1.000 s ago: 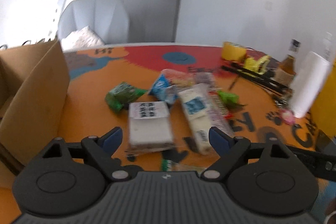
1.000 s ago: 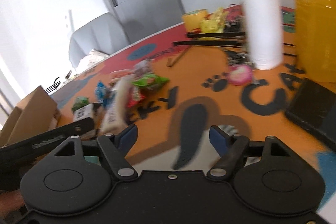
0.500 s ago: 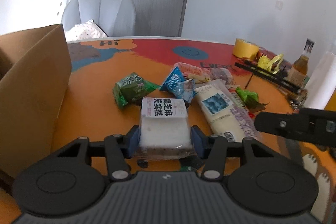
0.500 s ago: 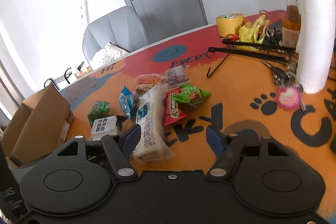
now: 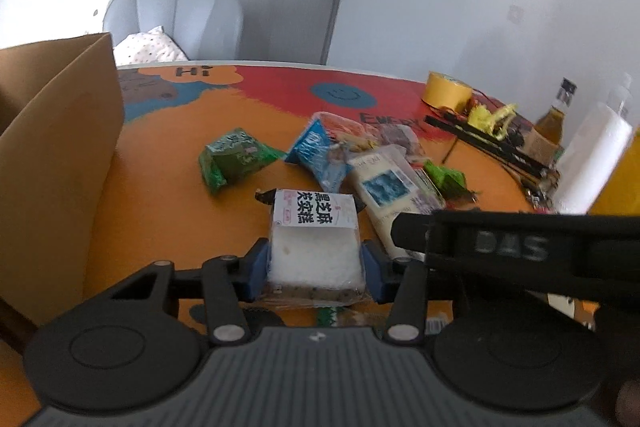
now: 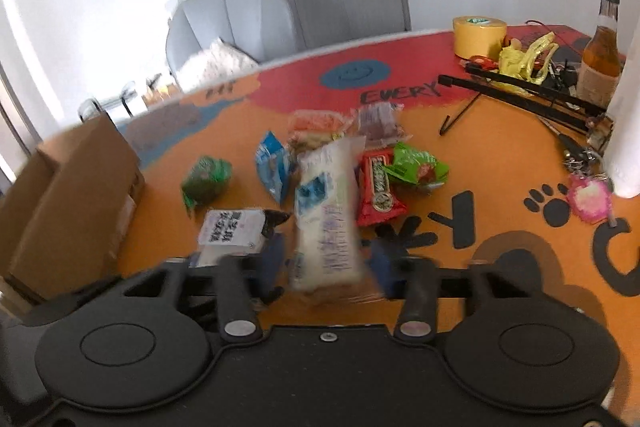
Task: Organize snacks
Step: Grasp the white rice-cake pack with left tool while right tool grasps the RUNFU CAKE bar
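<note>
Snack packets lie heaped on the orange table (image 5: pixel 160 207). My left gripper (image 5: pixel 316 271) is closing, its blue pads pressed on both sides of a white cake pack (image 5: pixel 314 227) with a black-lettered label; the pack (image 6: pixel 230 227) also shows in the right wrist view. My right gripper (image 6: pixel 326 263) is closing too, around the near end of a long white packet (image 6: pixel 326 203), and its blurred pads touch the packet's sides. That packet (image 5: pixel 384 187) lies just right of the cake pack. The right gripper's black body (image 5: pixel 520 247) crosses the left wrist view.
An open cardboard box (image 5: pixel 60 155) stands at the left. Green (image 5: pixel 232 159), blue (image 5: pixel 320 155) and red (image 6: pixel 378 187) packets lie beyond the grippers. A tape roll (image 6: pixel 478 35), a bottle (image 6: pixel 604 55) and a paper roll (image 5: pixel 592 155) crowd the right. A grey chair (image 5: pixel 176 15) stands behind the table.
The left jaws came in from wide open onto the cake pack. The right gripper swung left to the long white packet and its jaws narrowed around it; its body entered the left wrist view.
</note>
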A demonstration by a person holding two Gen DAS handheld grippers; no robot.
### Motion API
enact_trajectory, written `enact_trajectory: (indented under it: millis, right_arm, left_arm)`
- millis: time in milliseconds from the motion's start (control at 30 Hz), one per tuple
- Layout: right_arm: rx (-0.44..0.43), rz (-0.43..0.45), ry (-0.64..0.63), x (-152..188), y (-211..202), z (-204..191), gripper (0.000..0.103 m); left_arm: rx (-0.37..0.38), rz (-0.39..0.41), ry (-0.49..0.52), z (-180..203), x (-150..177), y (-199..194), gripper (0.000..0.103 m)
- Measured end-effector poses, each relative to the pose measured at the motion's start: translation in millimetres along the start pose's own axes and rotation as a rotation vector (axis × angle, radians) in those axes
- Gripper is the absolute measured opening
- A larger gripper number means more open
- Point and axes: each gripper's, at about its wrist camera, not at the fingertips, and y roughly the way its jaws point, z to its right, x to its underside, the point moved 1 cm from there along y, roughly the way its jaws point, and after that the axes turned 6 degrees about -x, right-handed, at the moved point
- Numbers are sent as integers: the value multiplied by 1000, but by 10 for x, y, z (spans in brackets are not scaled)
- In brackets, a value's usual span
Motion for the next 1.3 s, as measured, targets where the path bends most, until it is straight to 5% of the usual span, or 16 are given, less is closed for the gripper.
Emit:
enact_trajectory:
  millis: [233, 600, 700, 733, 767, 1000, 1100, 1133, 1300]
  right_arm:
    - [21, 2, 9, 76, -211, 59, 0]
    - [87, -23, 40, 196, -365, 164, 1]
    - [89, -12, 1, 143, -336, 81, 40]
    - [95, 3, -14, 125, -321, 46, 62]
    - [106, 20, -25, 106, -312, 24, 64]
    - [72, 20, -15, 80, -67, 44, 64]
    - [26, 7, -20, 122, 6, 24, 48]
    - [0, 1, -21, 134, 13, 10, 34]
    - [-20, -6, -68, 147, -62, -31, 27]
  left_arm:
    - [8, 1, 2, -41, 27, -44, 47]
    - [15, 26, -5, -112, 34, -128, 47]
    - [17, 28, -5, -115, 39, -121, 47]
    - [18, 30, -6, -120, 36, -120, 47]
    - [18, 30, -8, -128, 33, -119, 47]
    - [-22, 43, -51, -246, 11, -99, 47]
    - [-36, 46, -69, -306, 13, -94, 47]
    - [-35, 47, -72, -313, 10, -99, 47]
    - [-38, 56, -63, -298, 17, -132, 47]
